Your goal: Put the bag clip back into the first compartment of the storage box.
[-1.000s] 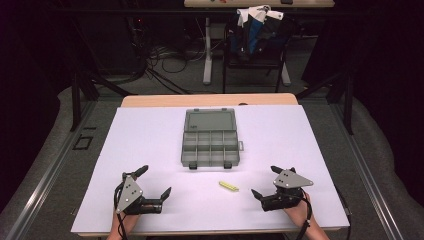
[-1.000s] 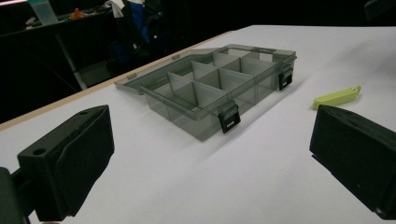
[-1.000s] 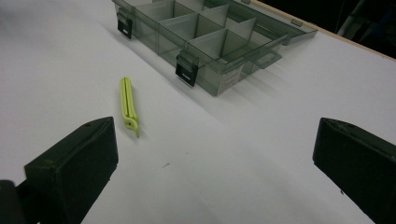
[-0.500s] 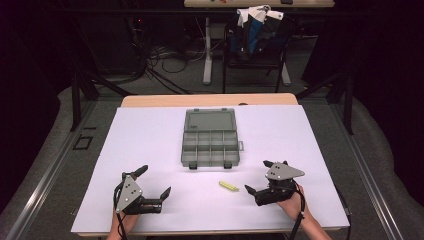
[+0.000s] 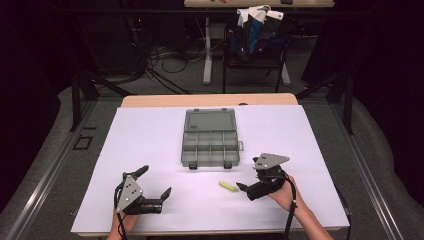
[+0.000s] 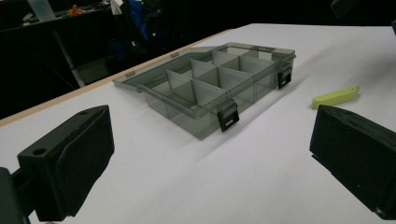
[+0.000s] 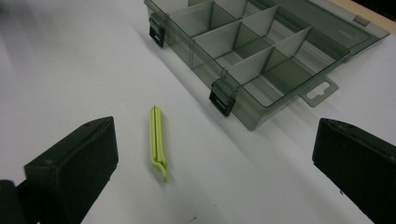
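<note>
Lime-green plastic, slim and flat, the clip (image 5: 228,186) lies on the white table (image 5: 150,135) just to the left of the right gripper (image 5: 248,188) in the high view, near its forward jaw tip yet apart from it. In the right gripper view the clip (image 7: 158,140) sits ahead of the two black jaws, closer to the left one, lengthwise to the camera, with a small hooked end toward the gripper and a seam running down its length. The right gripper's jaws stand wide apart and hold nothing. The left gripper (image 5: 154,187) rests farther off at the table's near left, its jaws likewise spread wide and empty; in the left gripper view the clip (image 6: 335,96) shows beyond the right jaw. Between and beyond both grippers stands the organizer box (image 5: 210,145), smoky translucent grey plastic, rectangular, with thin dividers that split it into small compartments, all of them empty as far as can be seen. Its lid (image 5: 209,120) lies folded back flat on the far side. Two black latches (image 7: 221,102) hang on its near wall, and a small hang tab juts from one side. The jaw pads look matte and blocky, and the tabletop is smooth and even.
</note>
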A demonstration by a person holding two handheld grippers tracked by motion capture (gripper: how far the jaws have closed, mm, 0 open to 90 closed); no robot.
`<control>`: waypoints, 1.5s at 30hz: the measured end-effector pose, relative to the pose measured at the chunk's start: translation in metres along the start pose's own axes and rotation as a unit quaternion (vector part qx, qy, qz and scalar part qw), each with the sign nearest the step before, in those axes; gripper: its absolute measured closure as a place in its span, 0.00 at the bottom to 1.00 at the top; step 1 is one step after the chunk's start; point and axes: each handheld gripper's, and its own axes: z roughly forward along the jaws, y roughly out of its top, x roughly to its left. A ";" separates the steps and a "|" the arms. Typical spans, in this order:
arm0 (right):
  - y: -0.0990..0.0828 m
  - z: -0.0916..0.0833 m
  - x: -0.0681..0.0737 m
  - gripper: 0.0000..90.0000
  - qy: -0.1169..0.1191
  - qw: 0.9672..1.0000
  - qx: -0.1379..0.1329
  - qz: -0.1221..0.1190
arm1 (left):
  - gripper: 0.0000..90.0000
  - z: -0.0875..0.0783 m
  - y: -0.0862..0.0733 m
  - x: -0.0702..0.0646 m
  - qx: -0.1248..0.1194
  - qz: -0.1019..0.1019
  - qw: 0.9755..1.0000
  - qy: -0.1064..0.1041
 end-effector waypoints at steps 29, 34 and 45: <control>0.022 0.041 0.010 0.00 0.047 0.991 0.124 -0.012 | 0.00 0.004 -0.001 0.001 0.008 -0.001 1.000 -0.005; 0.024 0.045 0.013 0.00 0.045 0.990 0.131 -0.016 | 0.00 0.001 -0.001 0.001 0.001 -0.008 1.000 -0.001; 0.023 0.051 0.021 0.22 0.049 0.987 0.151 -0.023 | 0.00 0.000 0.000 0.001 -0.001 -0.004 1.000 0.000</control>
